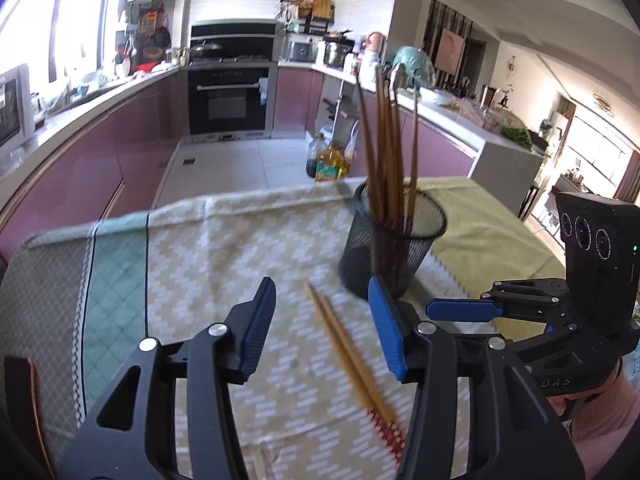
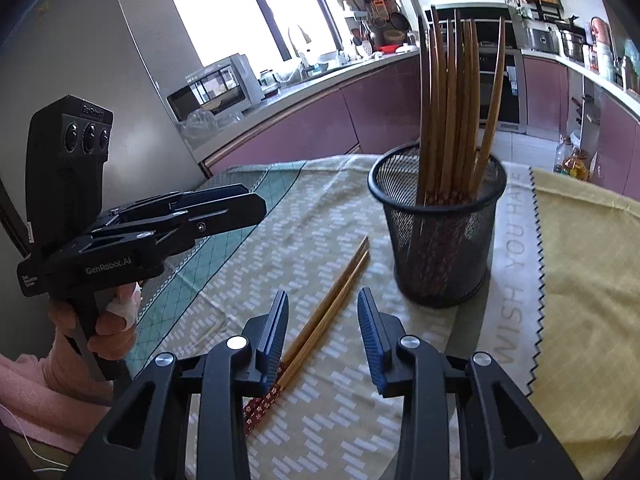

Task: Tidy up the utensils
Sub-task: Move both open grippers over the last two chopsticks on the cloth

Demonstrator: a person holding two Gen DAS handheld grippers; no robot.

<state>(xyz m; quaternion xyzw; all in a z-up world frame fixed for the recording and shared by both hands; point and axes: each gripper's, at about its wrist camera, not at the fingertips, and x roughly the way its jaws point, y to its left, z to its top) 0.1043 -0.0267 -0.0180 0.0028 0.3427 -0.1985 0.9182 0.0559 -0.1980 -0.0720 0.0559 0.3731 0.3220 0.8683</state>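
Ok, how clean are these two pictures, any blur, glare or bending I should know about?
Left wrist view: strong fisheye bending of the counters, blown-out window at upper left, and the loose chopsticks on the cloth are smeared by motion blur, as is the mesh cup. Right wrist view: same fisheye curve, window overexposed, but the chopsticks and cup read sharper.

"genrobot.ai" on left gripper (image 2: 256, 210) body; "wish you have" on cloth (image 2: 516, 264) strip
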